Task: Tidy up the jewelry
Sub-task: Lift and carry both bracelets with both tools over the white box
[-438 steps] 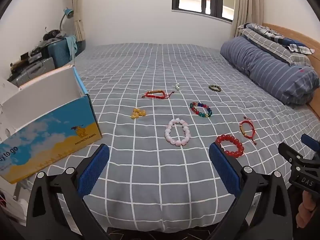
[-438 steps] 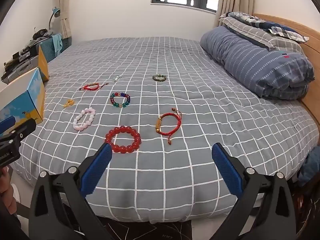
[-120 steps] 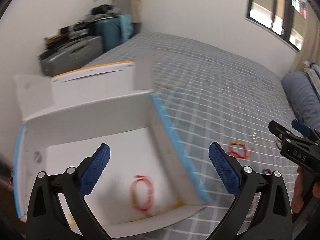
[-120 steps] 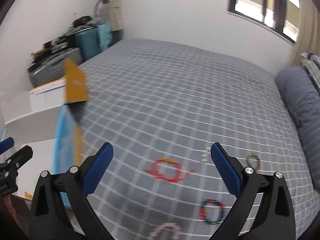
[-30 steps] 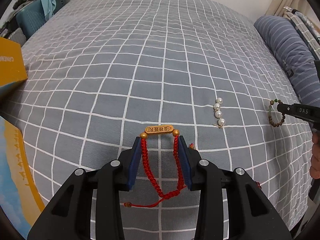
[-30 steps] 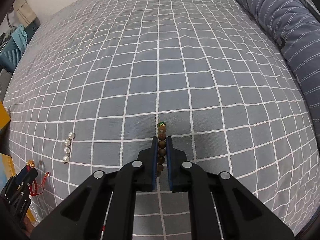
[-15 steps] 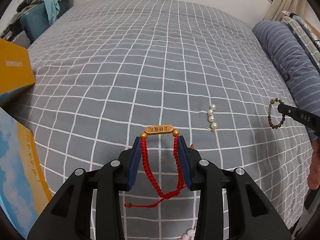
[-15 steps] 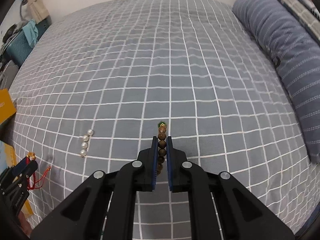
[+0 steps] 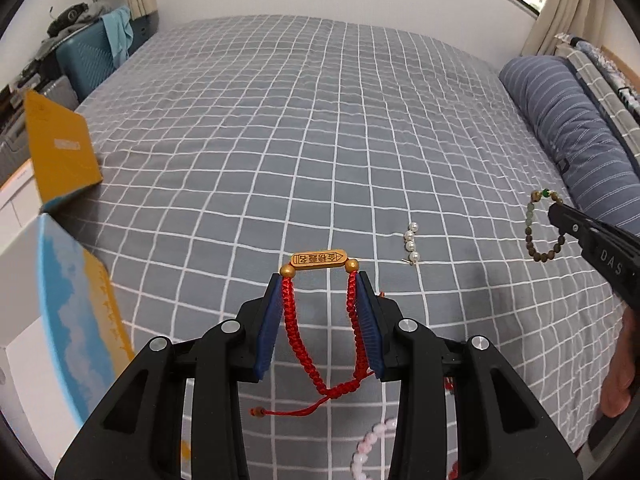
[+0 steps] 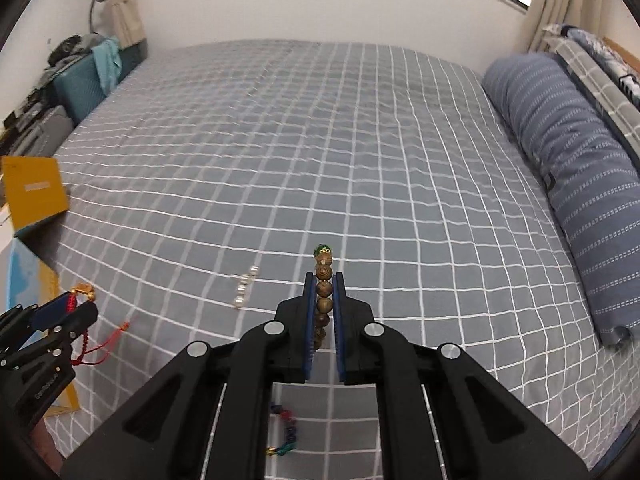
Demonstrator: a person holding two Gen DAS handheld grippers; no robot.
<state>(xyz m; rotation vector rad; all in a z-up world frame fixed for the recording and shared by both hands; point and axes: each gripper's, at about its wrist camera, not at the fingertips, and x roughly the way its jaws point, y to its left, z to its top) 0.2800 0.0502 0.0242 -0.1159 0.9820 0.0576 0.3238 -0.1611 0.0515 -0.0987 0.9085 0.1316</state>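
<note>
We hold one piece in each gripper, and both pieces are clear of the bedspread (image 9: 320, 128).

**Progress.** Neither held bracelet has reached the open box (image 9: 60, 320), which stands at the left edge of the bed; we judge that the carry to the box is the step in hand. Its floor is out of view, so we cannot tell what it already contains. Left on the bed are the pearl strand (image 9: 411, 240), a pink bead bracelet (image 9: 370, 448) at the lower edge of the left wrist view, and a multicoloured bead bracelet (image 10: 286, 432) below the right gripper. We therefore judge the task to be unfinished.

**Left gripper** (image 9: 320, 280). The jaws are partly closed and clamp the red cord bracelet (image 9: 320, 344) by its two side cords. The gold plate sits just beyond the fingertips, and the knotted tail hangs down between the jaws. The box lies near, to the left.

**Right gripper** (image 10: 323, 280). The jaws are closed on the brown bead bracelet (image 10: 323, 292). The bracelet stands edge-on between the pads, with its green bead protruding past the tips. In the left wrist view, its loop hangs free below the fingertips. The box lies well apart, to the far left.
</note>
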